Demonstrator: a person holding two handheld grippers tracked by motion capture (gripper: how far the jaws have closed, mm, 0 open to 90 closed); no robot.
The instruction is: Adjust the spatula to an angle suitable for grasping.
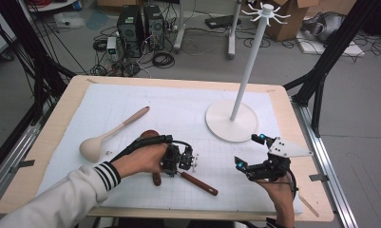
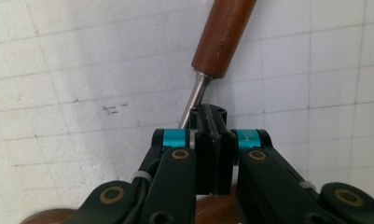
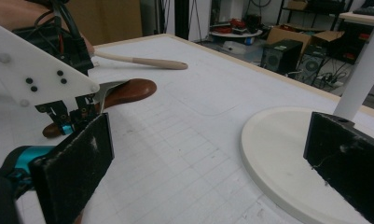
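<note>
My left gripper is shut on the thin metal shank of a utensil. The utensil's red-brown wooden handle lies on the white mat and points toward the table's near right. A dark brown wooden piece lies under the left hand. My right gripper hovers at the near right with its jaws wide open and nothing between its pads. It faces the left gripper.
A pale wooden spoon lies on the mat at the left. A white stand with a round base, a tall pole and hooks on top stands at the far right. The mat covers the wooden table.
</note>
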